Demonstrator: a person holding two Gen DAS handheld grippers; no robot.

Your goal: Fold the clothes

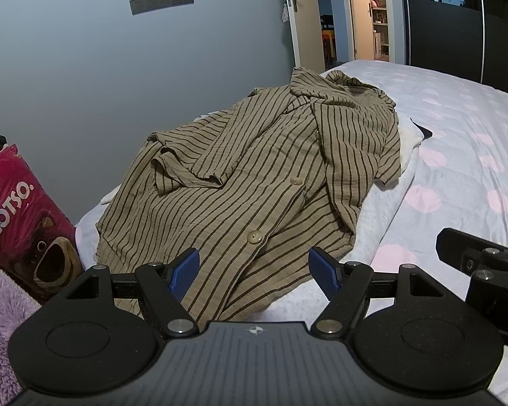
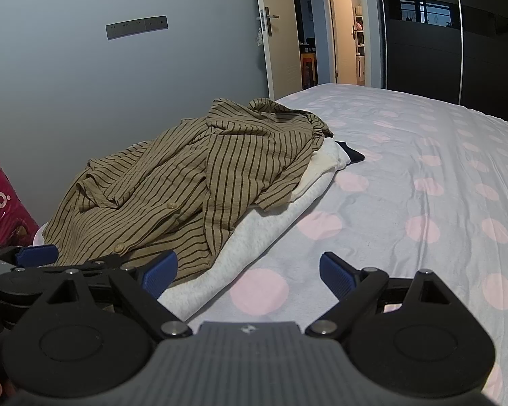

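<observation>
Both jaws gape empty, left gripper (image 1: pixel 254 272) and right gripper (image 2: pixel 249 275) poised before the rumpled striped shirt (image 1: pixel 254 176) near the bed's (image 2: pixel 423 186) left edge, which probably needs its hem pinched first.

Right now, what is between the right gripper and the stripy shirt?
In the right wrist view, a white fuzzy cloth under the stripy shirt lies between it and the open right gripper, on the dotted bedsheet.
</observation>
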